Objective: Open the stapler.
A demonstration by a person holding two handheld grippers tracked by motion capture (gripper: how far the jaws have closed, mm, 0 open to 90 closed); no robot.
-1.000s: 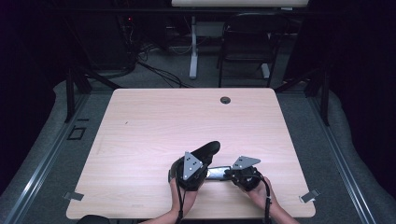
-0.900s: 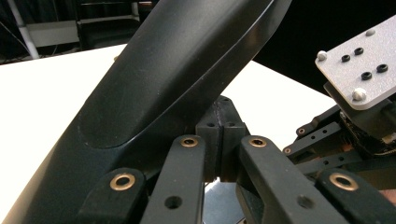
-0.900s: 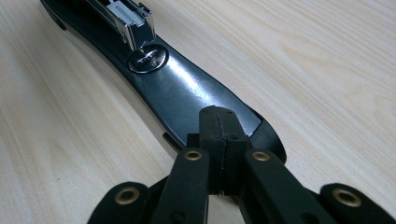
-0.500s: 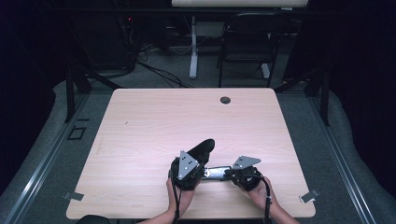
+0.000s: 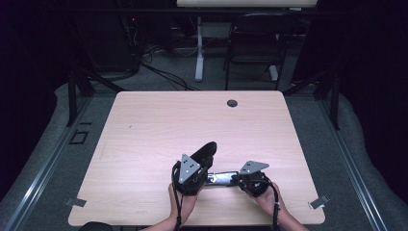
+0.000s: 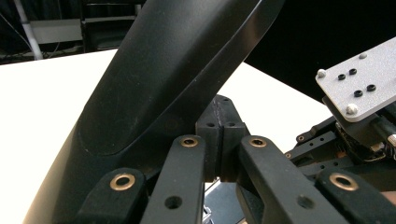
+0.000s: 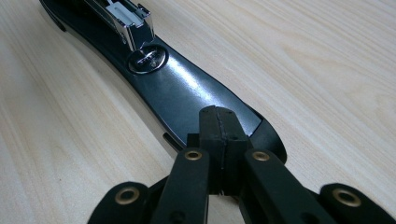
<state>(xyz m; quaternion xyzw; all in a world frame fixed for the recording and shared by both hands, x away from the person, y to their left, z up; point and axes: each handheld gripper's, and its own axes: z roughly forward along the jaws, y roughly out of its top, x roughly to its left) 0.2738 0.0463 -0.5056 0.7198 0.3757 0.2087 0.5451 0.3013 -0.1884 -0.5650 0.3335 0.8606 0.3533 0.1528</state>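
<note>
Stapler [image 5: 211, 166] lies opened out near the table's [image 5: 144, 130] front edge, its base flat on the wood and its black top cover [image 6: 154, 88] swung up and leaning away. The right gripper [image 7: 219, 128], jaws closed together, presses down on the base's end, probably to pin it while the cover is lifted. The left gripper [image 6: 219, 116], jaws likewise closed with nothing between them, props the cover from beneath. Against the earlier frame, the cover stands slightly steeper; the base has not shifted.
</note>
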